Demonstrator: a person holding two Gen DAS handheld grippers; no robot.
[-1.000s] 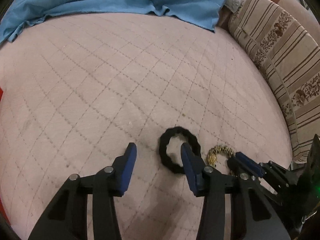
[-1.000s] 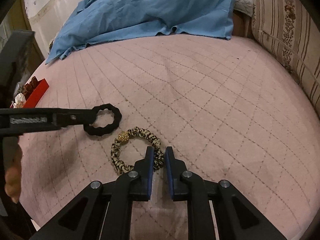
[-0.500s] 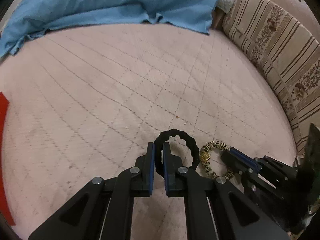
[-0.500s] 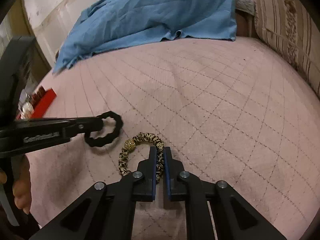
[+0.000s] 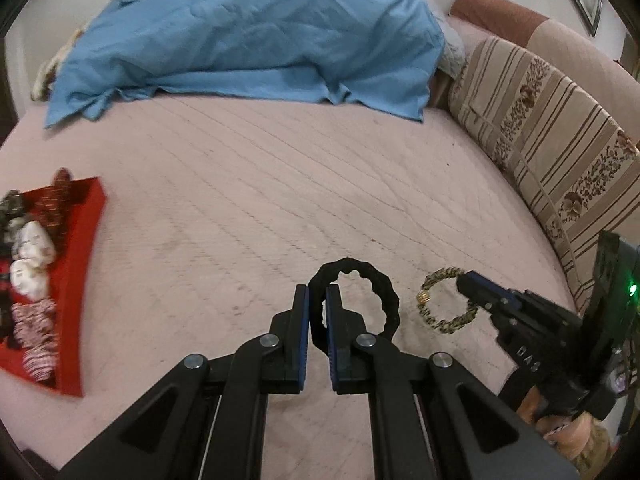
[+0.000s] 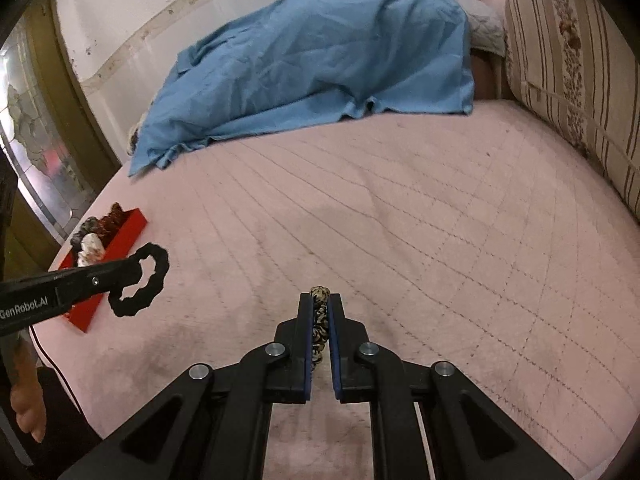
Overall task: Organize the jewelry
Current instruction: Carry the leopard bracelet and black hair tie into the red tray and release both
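1. The left hand-held gripper is clenched on a black scrunchie; its blue pads pinch the near left side of the ring, and the rest of the loop stands out past the fingertips.
2. In the right wrist view the black scrunchie hangs off the tip of the left hand-held gripper, clear of the bed cover.
3. The right hand-held gripper is clenched on a leopard-print scrunchie, seen edge-on between its blue pads, with a short piece poking above the tips.
4. From the left wrist view the leopard-print scrunchie shows as a full ring with a gold bead on its left side, held at its right side by the right hand-held gripper, just beside the black one without touching it.
5. Both scrunchies are above a pink quilted bed cover with a diamond stitch pattern.
6. A red tray lies near the left edge of the bed, well apart from the grippers, filled with other hair ties in white, dark and red-and-white striped fabric.
7. A blue cloth lies bunched at the far end of the bed, and a striped floral cushion runs along the right side.
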